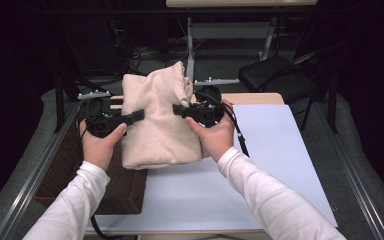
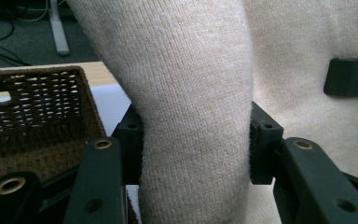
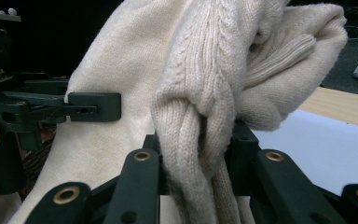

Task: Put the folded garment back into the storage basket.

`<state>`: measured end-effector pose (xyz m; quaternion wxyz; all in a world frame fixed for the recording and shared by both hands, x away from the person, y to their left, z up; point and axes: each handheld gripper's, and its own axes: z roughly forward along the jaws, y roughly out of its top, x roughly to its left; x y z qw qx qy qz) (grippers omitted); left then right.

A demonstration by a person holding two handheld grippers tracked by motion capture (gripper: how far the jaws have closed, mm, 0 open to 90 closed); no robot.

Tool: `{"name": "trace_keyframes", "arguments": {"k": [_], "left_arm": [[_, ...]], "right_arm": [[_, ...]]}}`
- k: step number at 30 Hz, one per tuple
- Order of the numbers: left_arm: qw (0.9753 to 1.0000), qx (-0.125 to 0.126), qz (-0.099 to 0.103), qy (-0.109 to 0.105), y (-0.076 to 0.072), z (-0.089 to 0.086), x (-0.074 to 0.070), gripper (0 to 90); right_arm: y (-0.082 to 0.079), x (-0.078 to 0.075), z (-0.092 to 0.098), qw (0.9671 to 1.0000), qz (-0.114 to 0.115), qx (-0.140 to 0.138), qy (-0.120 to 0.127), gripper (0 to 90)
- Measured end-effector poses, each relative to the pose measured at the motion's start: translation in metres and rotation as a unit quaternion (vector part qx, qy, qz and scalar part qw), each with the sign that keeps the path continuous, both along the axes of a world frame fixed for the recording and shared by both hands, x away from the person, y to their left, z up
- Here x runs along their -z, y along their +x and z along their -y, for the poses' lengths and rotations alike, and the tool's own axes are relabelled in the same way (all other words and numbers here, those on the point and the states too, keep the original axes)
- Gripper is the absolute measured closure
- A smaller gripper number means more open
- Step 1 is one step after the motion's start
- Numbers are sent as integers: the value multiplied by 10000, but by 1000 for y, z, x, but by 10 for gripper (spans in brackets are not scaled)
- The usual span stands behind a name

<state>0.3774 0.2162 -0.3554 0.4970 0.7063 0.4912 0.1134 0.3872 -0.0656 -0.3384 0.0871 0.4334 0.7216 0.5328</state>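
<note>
Cream sweater, folded, is pinched at its left edge by the left tool and at its right by the right tool; it hides part of the wicker basket on the desk.

You have a cream sweater, plain fine knit on its broad side and cable-ribbed where it bunches. Your left gripper and right gripper are black with brass-coloured rivets. The woven basket is dark brown, the mat pale blue, your sleeves white.
</note>
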Motion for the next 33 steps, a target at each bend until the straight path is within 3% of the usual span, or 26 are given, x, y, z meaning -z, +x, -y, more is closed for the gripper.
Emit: {"name": "trace_keyframes", "arguments": {"k": [21,33], "left_arm": [[9999,-86,-3,110,27,-34,5,523],[9999,-81,-81,100,26,-63,8,522]], "right_arm": [[27,5,-40,9998,-126,160,-11,708],[27,9,-68,9997,-195,149,2,708]]}}
